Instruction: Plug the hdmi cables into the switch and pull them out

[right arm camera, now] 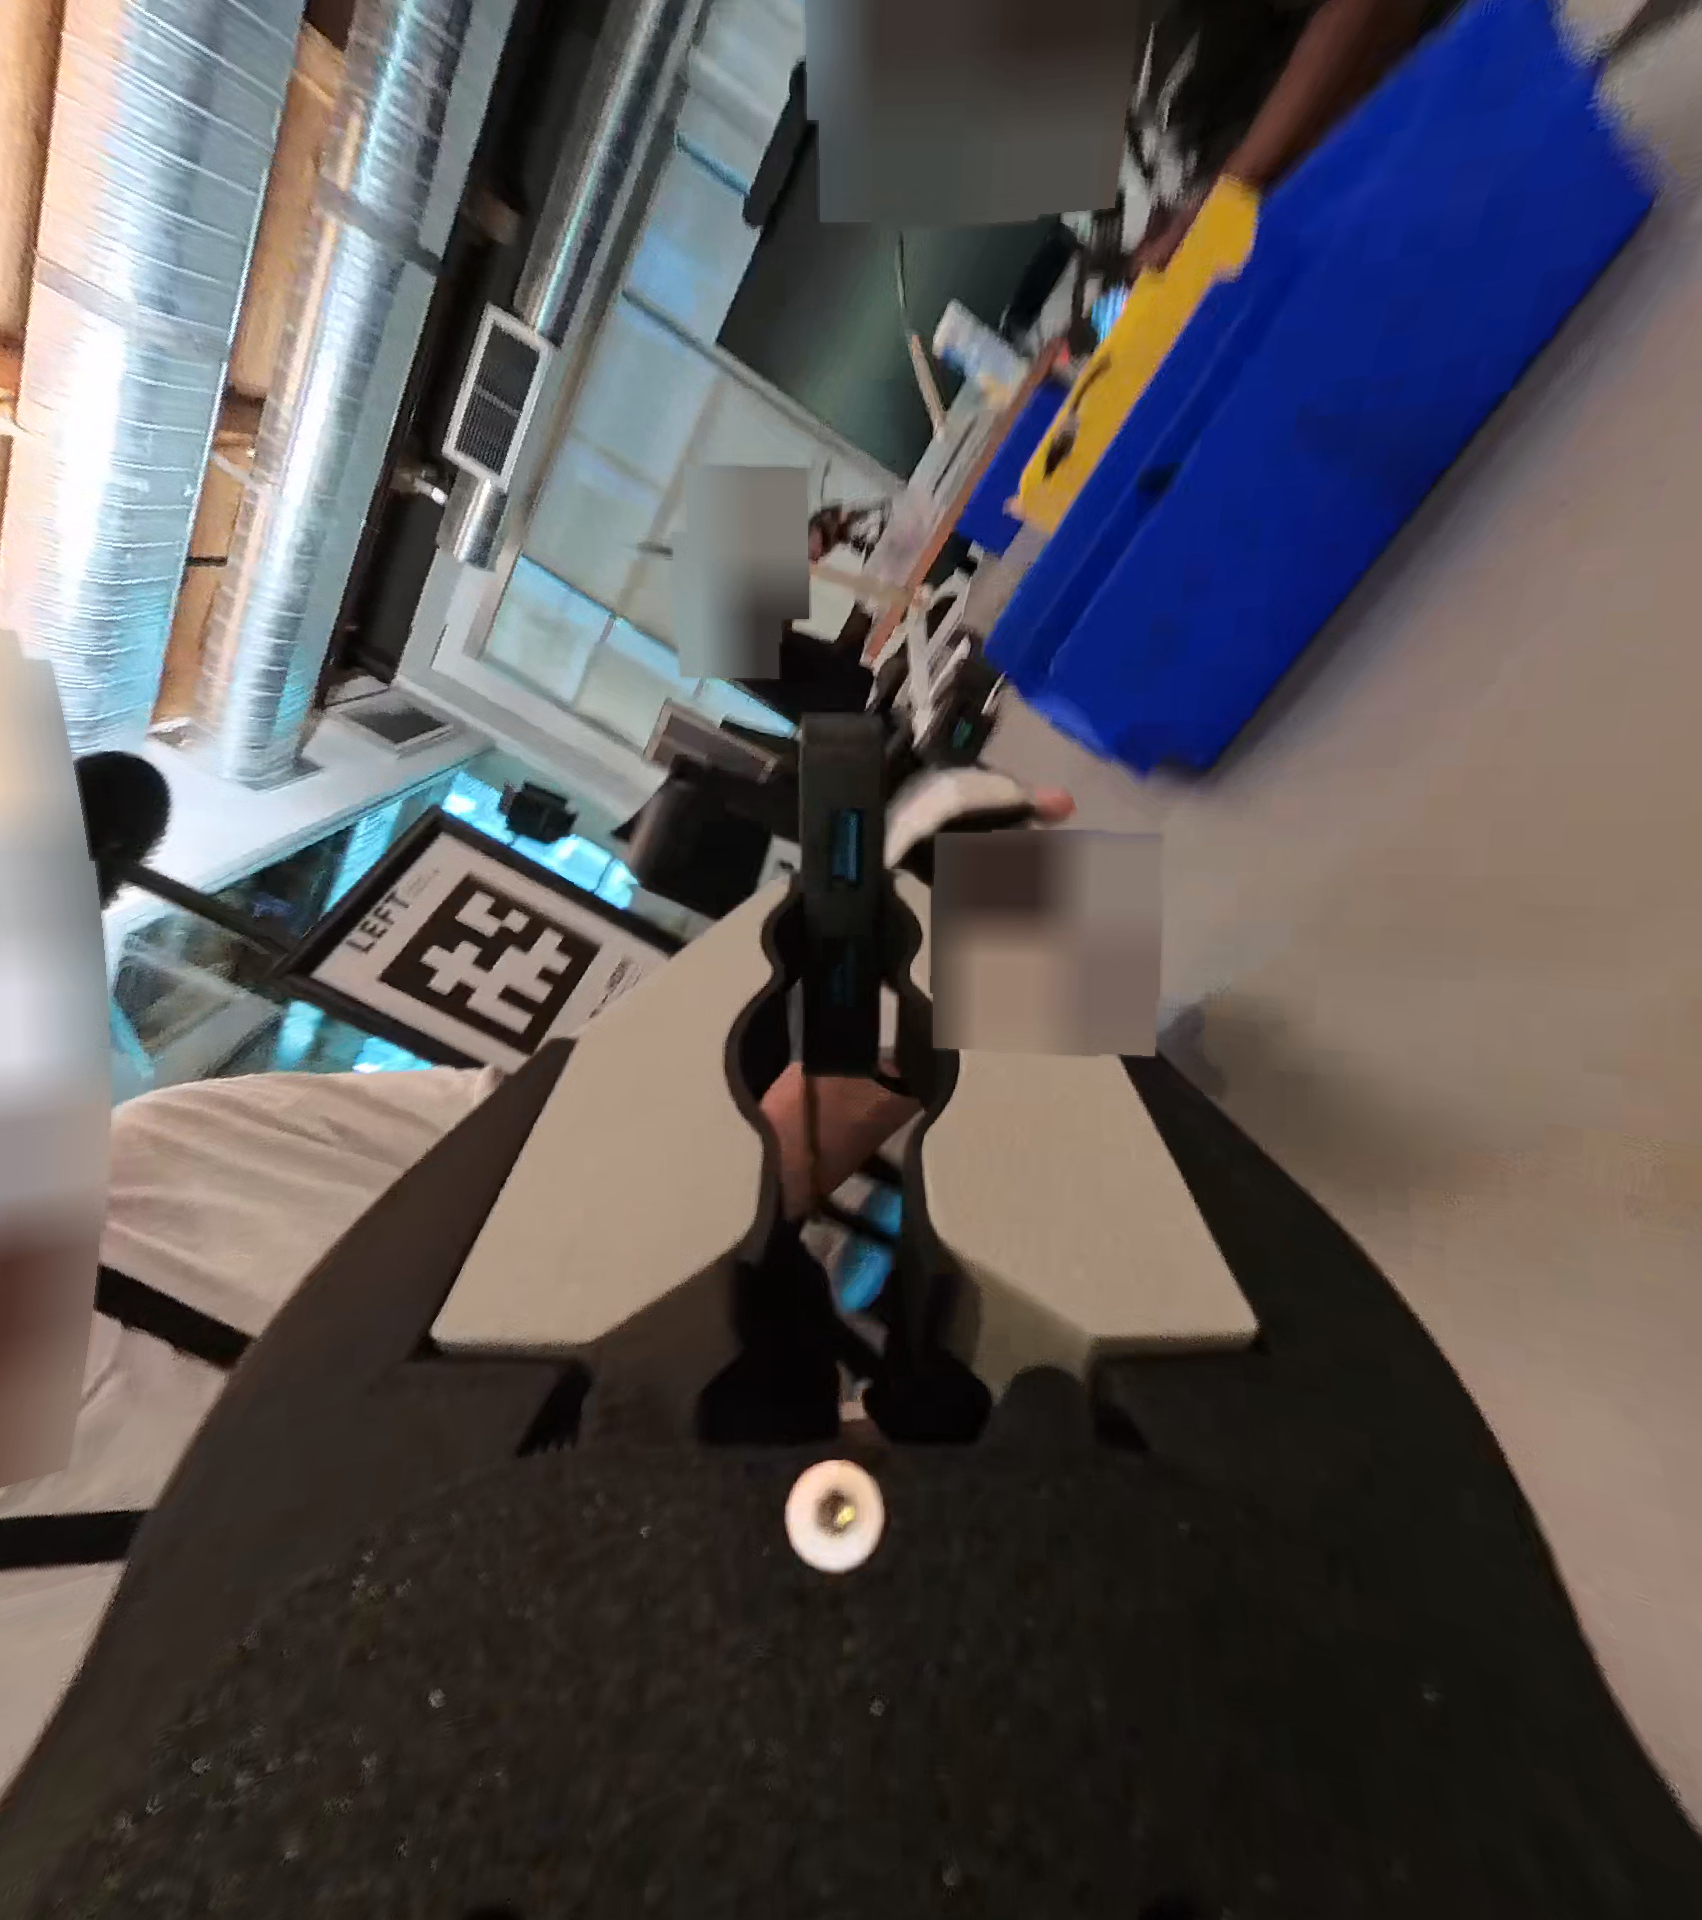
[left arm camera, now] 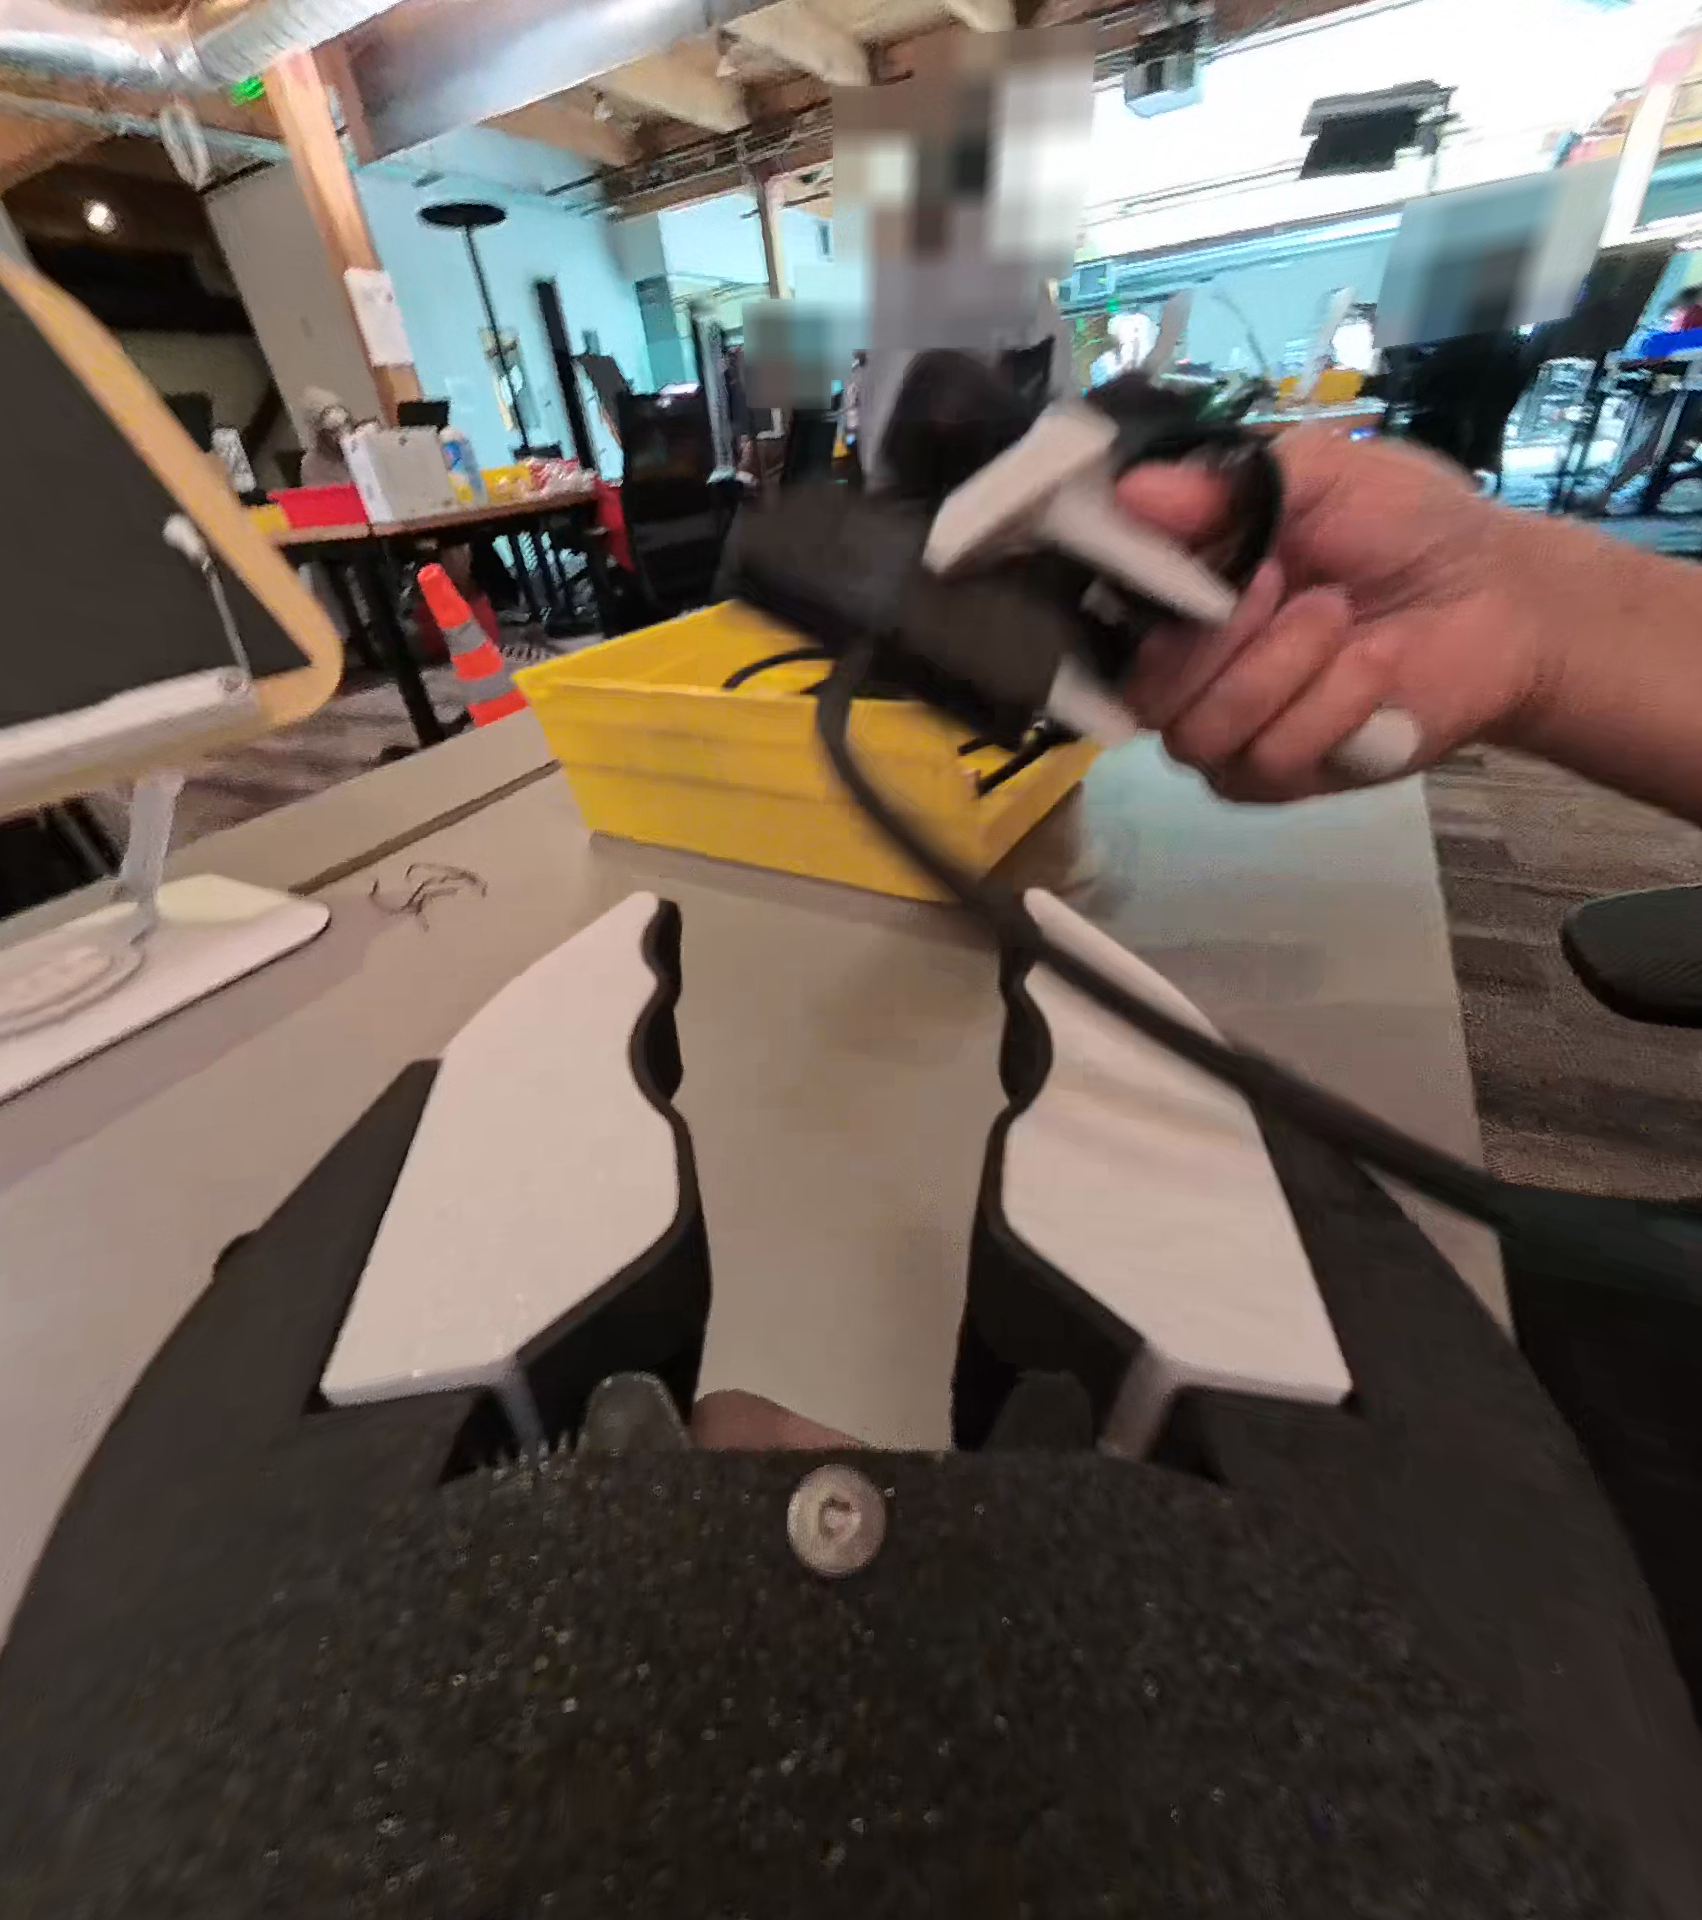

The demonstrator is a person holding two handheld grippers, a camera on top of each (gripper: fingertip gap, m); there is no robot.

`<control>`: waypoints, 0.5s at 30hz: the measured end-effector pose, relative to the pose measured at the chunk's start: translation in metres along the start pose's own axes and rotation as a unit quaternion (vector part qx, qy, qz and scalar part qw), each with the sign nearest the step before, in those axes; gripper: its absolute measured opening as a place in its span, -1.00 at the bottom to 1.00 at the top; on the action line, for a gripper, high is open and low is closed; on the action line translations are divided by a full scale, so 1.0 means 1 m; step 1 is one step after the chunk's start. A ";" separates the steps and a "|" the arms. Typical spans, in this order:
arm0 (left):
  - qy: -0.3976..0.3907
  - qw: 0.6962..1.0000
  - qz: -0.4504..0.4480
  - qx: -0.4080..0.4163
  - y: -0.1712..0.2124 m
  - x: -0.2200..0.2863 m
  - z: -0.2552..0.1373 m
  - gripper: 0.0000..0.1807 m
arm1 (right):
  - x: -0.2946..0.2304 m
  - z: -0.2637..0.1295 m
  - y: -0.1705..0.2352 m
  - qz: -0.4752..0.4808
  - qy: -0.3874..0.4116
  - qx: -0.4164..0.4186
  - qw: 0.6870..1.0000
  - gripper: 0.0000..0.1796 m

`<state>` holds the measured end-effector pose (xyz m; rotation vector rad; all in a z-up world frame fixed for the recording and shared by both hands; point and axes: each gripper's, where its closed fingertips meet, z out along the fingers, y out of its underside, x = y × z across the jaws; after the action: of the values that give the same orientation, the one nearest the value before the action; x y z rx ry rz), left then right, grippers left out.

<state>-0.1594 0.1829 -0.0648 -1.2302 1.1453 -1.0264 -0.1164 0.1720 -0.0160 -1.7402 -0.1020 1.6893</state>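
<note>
My left gripper [left arm camera: 847, 925] is open and empty, low over the grey table [left arm camera: 826, 1164]. A black cable [left arm camera: 1117, 997] hangs from up ahead, crosses its right finger [left arm camera: 1138, 1174] and runs off to the lower right. A person's hand [left arm camera: 1346, 623] holds the right gripper's handle [left arm camera: 1065, 520] above a yellow bin [left arm camera: 722, 769]; this part is blurred. The right wrist view is rolled sideways. There my right gripper [right arm camera: 842, 925] is shut on a slim black switch [right arm camera: 839, 831] with blue ports, held edge-on in the air. No cable plug is visible in it.
A monitor on a white stand [left arm camera: 99, 956] is at the left of the table. The yellow bin holds black cables. Blue bins [right arm camera: 1294, 468] and another yellow bin [right arm camera: 1138, 343] lie on the grey surface [right arm camera: 1501, 1143]. A black chair [left arm camera: 1699, 956] is at the right. The grippers' ends are close to 7 cm from one another.
</note>
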 end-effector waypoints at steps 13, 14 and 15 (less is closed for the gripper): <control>-0.130 0.980 -0.136 -0.060 0.037 -0.083 -0.027 -0.50 | 0.012 -0.280 -0.234 -0.311 0.647 0.113 0.688 -0.87; -0.131 0.980 -0.133 -0.063 0.038 -0.082 -0.027 -0.51 | 0.026 -0.281 -0.246 -0.315 0.666 0.091 0.670 -0.87; -0.129 0.981 -0.131 -0.065 0.038 -0.081 -0.027 -0.51 | 0.044 -0.279 -0.254 -0.316 0.683 0.062 0.656 -0.86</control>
<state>-0.1992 0.2613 -0.0954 -1.6009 0.8741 -0.9604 0.2443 0.2685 0.0525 -2.0547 0.0989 -0.3356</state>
